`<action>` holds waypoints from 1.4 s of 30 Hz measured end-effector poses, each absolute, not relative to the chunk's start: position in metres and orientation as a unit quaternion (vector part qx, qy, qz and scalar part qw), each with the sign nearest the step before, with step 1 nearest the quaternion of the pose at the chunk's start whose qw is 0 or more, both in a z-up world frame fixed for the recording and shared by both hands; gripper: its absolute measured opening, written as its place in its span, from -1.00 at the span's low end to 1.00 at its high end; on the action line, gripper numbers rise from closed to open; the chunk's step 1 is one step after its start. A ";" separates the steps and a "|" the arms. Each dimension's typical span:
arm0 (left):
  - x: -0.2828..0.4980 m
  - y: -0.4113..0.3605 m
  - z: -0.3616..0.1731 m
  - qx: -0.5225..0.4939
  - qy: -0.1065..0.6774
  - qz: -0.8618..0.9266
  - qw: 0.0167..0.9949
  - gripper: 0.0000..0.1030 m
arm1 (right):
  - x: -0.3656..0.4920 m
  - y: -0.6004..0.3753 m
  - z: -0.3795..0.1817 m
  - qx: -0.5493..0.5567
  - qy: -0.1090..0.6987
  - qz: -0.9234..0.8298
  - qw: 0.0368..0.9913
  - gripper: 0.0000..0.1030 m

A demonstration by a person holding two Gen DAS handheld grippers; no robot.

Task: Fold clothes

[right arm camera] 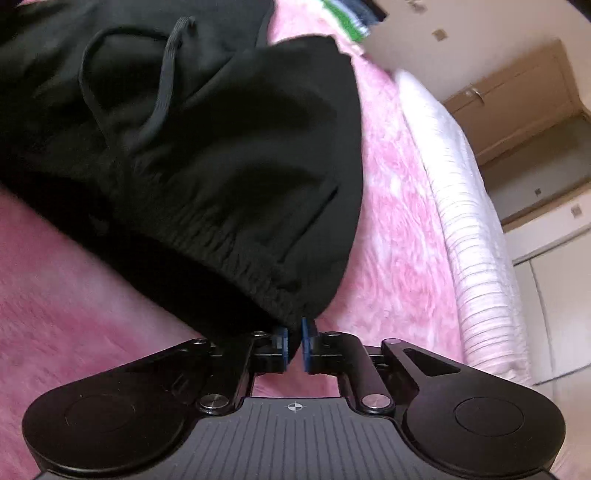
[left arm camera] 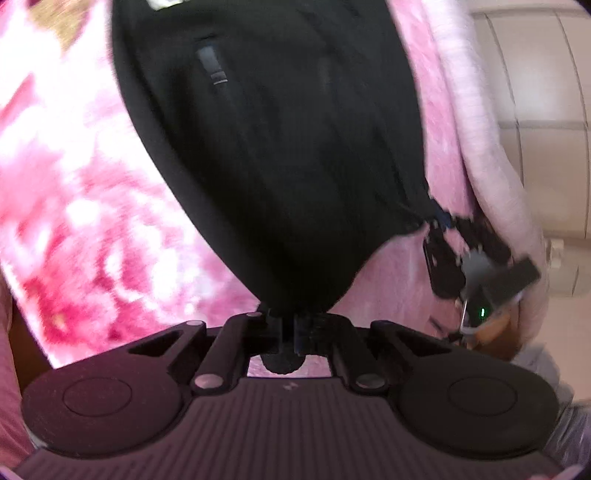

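**A:** Where do you stand with the fold?

**B:** Both your claws are clamped on the same black garment [left arm camera: 266,147]; your left claw [left arm camera: 286,325] pinches a bunched corner of it, and your right claw [right arm camera: 294,345] has its blue pads closed on the gathered elastic waistband [right arm camera: 236,254], at the waistband's right end.

**A:** And the garment itself?

**B:** It lies across the pink bed cover [right arm camera: 399,206], partly lifted; the cloth rises taut from each claw toward the far side, so you are carrying two of its edges rather than letting it rest; the drawstring [right arm camera: 166,85] loops loose over the fabric on the far left of the right wrist view. In the left wrist view your right claw shows at the right, near the bed's edge, gripping the cloth's right-hand corner.

**A:** So how much is done?

**B:** Judging from this alone, the garment is mid-handling; it is neither spread flat nor settled into a neat stack; I cannot tell how many layers are already doubled over, because the black cloth hides its own creases and the view is blurred. It would fit either drawing the piece out to lay it straight or bringing one end over for a fold.

**A:** Anything else folded nearby?

**B:** A striped green and white cloth [right arm camera: 347,22] sits at the far edge; whether it is folded, I cannot say.
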State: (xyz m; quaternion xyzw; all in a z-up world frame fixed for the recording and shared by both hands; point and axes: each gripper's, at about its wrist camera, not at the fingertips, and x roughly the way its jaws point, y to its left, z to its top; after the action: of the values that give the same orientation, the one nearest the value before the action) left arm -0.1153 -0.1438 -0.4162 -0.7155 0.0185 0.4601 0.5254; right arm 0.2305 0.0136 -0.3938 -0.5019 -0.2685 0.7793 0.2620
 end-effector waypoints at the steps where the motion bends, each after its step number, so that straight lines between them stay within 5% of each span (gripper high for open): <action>1: -0.115 -0.142 -0.409 -0.708 0.012 0.452 0.542 -0.97 | 0.229 0.016 -0.392 -0.504 -0.275 0.775 0.265 -0.94; 6: -0.100 -0.134 -0.410 -0.716 0.024 0.427 0.552 -0.96 | 0.237 0.036 -0.380 -0.530 -0.248 0.759 0.286 -0.94; 11: -0.081 -0.130 -0.432 -0.711 0.079 0.458 0.529 -0.94 | 0.235 0.044 -0.438 -0.589 -0.274 0.725 0.228 -0.93; 13: -0.081 -0.136 -0.428 -0.707 0.088 0.464 0.527 -0.81 | 0.235 0.049 -0.427 -0.579 -0.233 0.738 0.257 -0.90; 16: -0.088 -0.146 -0.419 -0.710 0.113 0.458 0.522 -0.71 | 0.240 0.046 -0.415 -0.599 -0.214 0.726 0.262 -0.32; 17: -0.092 -0.150 -0.416 -0.714 0.124 0.453 0.520 -0.71 | 0.242 0.043 -0.411 -0.617 -0.219 0.709 0.262 0.01; 18: -0.096 -0.155 -0.411 -0.714 0.139 0.451 0.518 -0.71 | 0.244 0.043 -0.404 -0.626 -0.211 0.703 0.264 0.04; 21: -0.116 -0.165 -0.378 -0.670 0.137 0.486 0.544 -0.72 | 0.243 0.046 -0.369 -0.602 -0.140 0.726 0.301 0.04; 24: -0.124 -0.150 -0.359 -0.598 0.131 0.540 0.578 -0.71 | 0.231 0.050 -0.333 -0.514 0.013 0.791 0.332 0.04; 28: -0.113 -0.128 -0.376 -0.572 0.140 0.563 0.580 -0.71 | 0.203 0.066 -0.338 -0.418 0.150 0.832 0.334 0.05; 33: -0.092 -0.139 -0.396 -0.601 0.181 0.555 0.546 -0.72 | 0.180 0.058 -0.374 -0.449 0.184 0.795 0.364 0.07; 42: -0.111 -0.141 -0.326 -0.620 0.234 0.549 0.509 -0.62 | 0.176 -0.002 -0.305 -0.477 0.339 0.678 0.444 0.09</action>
State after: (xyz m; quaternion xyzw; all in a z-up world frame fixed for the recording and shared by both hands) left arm -0.1109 -0.1408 -0.3261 -0.6200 0.2344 0.5491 0.5090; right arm 0.1760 -0.0019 -0.3046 -0.4769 0.3390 0.6783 0.4445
